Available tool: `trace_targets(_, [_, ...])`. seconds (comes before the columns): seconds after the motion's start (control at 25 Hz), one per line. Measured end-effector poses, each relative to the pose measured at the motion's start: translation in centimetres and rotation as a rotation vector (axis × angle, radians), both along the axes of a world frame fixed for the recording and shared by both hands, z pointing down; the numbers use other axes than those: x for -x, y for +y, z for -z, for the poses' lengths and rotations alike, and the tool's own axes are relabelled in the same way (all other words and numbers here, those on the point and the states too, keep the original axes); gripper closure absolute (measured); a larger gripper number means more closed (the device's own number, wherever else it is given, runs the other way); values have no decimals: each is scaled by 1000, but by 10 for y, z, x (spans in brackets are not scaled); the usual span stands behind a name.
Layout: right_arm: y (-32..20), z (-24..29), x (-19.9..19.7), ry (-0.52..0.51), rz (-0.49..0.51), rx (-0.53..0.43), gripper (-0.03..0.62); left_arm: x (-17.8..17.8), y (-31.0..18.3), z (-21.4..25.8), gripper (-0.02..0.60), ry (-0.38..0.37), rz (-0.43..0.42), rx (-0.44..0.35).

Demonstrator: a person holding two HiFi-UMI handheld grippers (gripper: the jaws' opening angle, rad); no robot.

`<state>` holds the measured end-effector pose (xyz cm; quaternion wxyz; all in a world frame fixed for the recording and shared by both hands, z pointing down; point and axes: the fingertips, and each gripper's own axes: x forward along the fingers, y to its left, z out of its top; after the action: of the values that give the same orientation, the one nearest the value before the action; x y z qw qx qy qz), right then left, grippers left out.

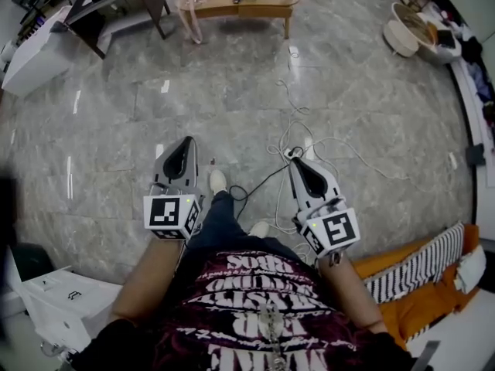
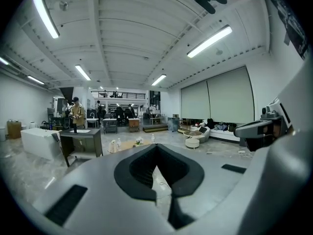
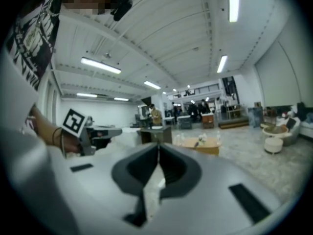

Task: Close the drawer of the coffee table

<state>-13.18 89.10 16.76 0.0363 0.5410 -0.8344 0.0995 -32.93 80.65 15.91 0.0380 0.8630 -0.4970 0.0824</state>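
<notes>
The wooden coffee table (image 1: 240, 6) stands far off across the marble floor, at the top middle of the head view, with small items on its top. It also shows small and distant as the coffee table (image 2: 128, 144) in the left gripper view and the coffee table (image 3: 203, 146) in the right gripper view. Its drawer is too small to make out. My left gripper (image 1: 184, 149) and right gripper (image 1: 298, 165) are held side by side in front of my body, pointing toward the table. Both are shut with nothing in them, as the left gripper (image 2: 155, 153) and right gripper (image 3: 158, 151) show.
White and black cables (image 1: 309, 141) snake over the floor ahead of the right gripper. A dark desk (image 1: 116, 6) and white cabinet (image 1: 31, 52) stand at the far left, round poufs (image 1: 402, 37) at the far right. An orange sofa (image 1: 418, 284) is beside me on the right.
</notes>
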Motion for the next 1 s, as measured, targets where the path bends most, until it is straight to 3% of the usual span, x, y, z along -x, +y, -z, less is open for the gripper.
trace_targets(0.32, [-85,-22,30,-3,-17,62,559,28,-76,-25,558,-22,-21,45])
trace_targets(0.68, [-193,-1,81,38,-35,38,559,82,-174,-30,558,10,-28,42])
trace_targets(1.0, [-224,20,111,93,-57,22,559,102,-220,-36,558,75,-53,51])
